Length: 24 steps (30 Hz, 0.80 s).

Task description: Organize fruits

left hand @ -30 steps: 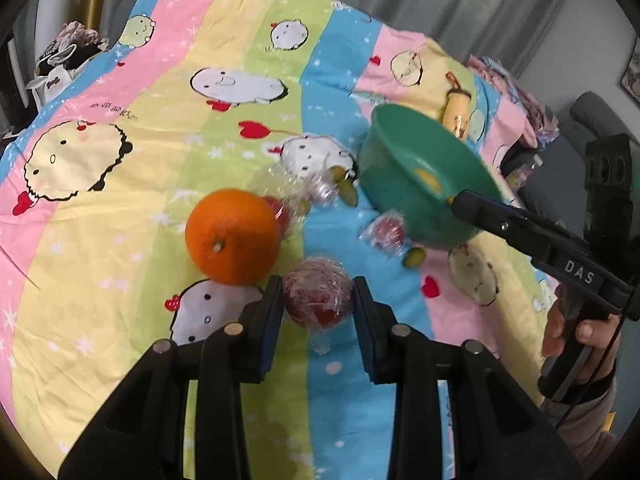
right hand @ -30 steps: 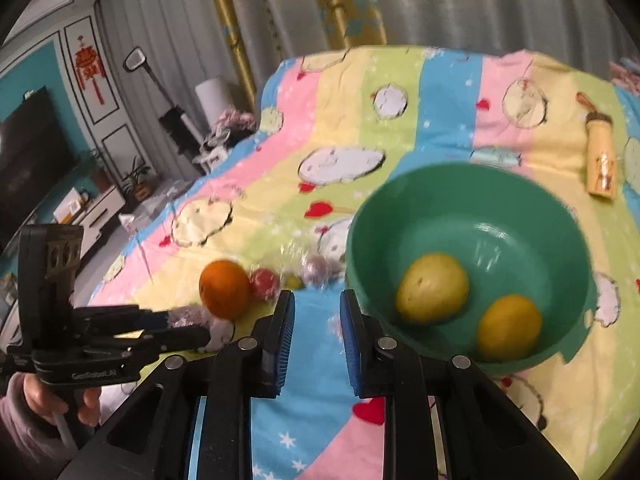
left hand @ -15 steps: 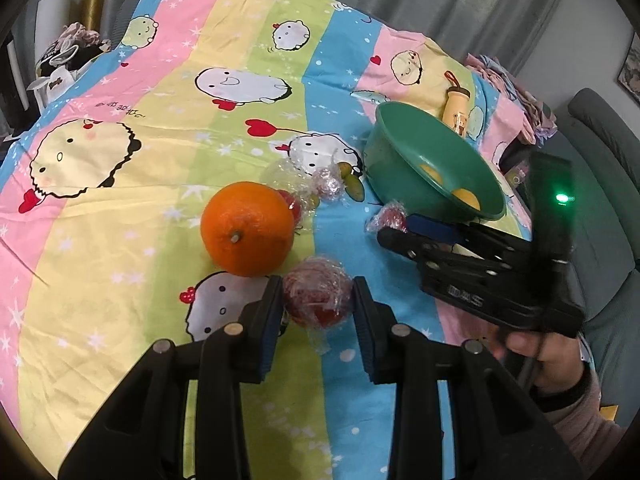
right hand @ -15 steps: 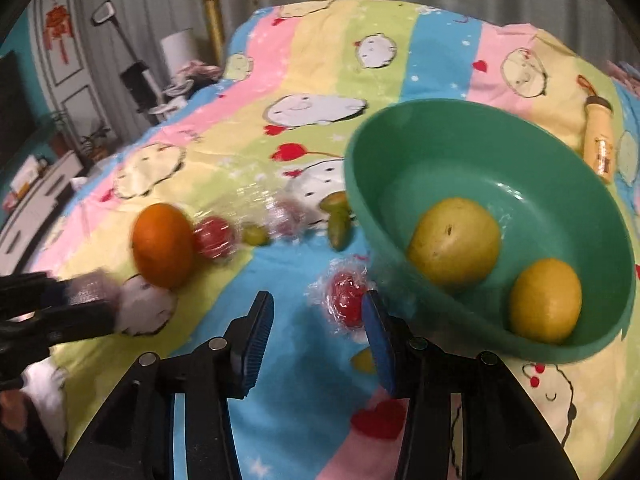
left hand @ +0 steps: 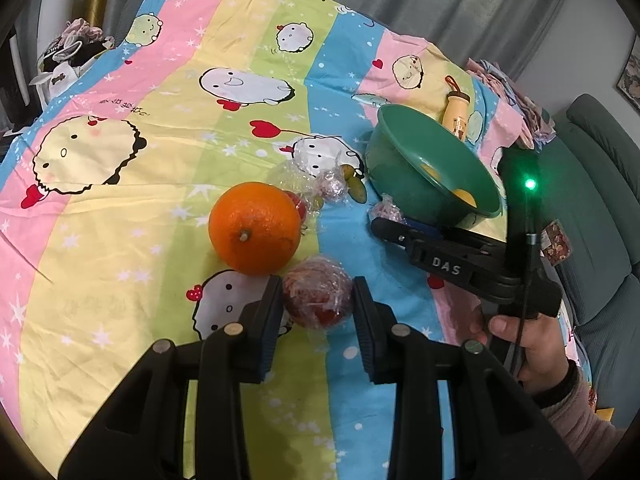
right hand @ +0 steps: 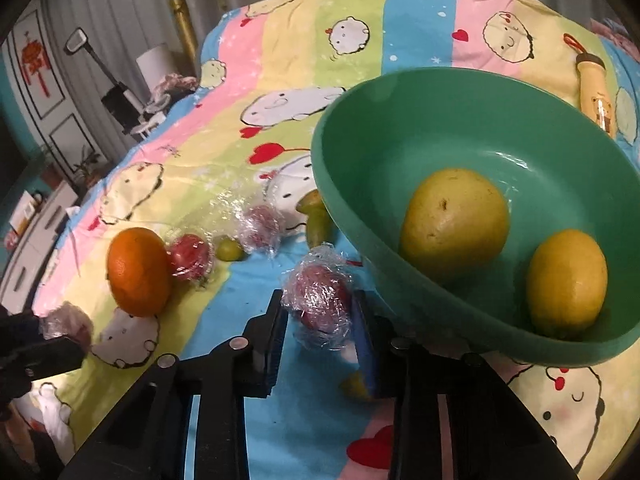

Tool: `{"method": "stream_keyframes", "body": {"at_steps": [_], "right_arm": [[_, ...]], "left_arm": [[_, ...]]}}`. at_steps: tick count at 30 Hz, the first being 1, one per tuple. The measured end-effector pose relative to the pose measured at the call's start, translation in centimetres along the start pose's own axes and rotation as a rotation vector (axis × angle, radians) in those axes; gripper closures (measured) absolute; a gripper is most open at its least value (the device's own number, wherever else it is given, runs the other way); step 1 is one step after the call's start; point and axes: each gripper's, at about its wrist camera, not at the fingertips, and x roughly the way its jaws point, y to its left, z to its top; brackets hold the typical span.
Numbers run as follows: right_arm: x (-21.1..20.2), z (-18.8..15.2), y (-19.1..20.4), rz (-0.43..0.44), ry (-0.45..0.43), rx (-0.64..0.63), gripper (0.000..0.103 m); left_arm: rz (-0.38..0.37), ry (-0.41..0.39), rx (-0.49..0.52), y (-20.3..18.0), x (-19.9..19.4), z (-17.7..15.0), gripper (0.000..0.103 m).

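Nearest us, the right claw [right hand: 318, 312] is closing around a small red fruit wrapped in crinkled clear film [right hand: 320, 300], which sits between its pads on the striped cartoon-print bedspread [right hand: 280, 40]. The left claw [left hand: 318, 300] grips a similar film-wrapped red fruit [left hand: 316, 298]. Beyond the right claw, at about two o'clock and just beside it, we see the green plastic bowl [right hand: 460, 120], so we judge that hand nearer.

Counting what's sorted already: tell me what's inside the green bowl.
The green bowl holds two yellowish fruits: a larger pear-like one and a smaller lemon-like one. The near wall hides the bottom beneath them.
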Motion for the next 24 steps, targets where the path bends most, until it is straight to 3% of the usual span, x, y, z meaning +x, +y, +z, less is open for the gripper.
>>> {"method": "stream_keyframes", "body": {"at_steps": [11,17,24], "right_arm": [[-5.3,1.0,2.5,0.156,-0.123,-0.044,0.071],[-8.6,1.6,2.0,0.17,-0.208,-0.04,0.071],[-11.6,2.2,-1.1,0.131,-0.291,0.027,0.071]], "left_arm": [[0.0,-0.035,0.004,-0.1,-0.6,0.3,0.07],[-0.001,-0.066,0.021,-0.7,-1.1,0.5,0.07],[-0.009,-0.088,0.048,-2.1,-1.1,0.8,0.07]]}}
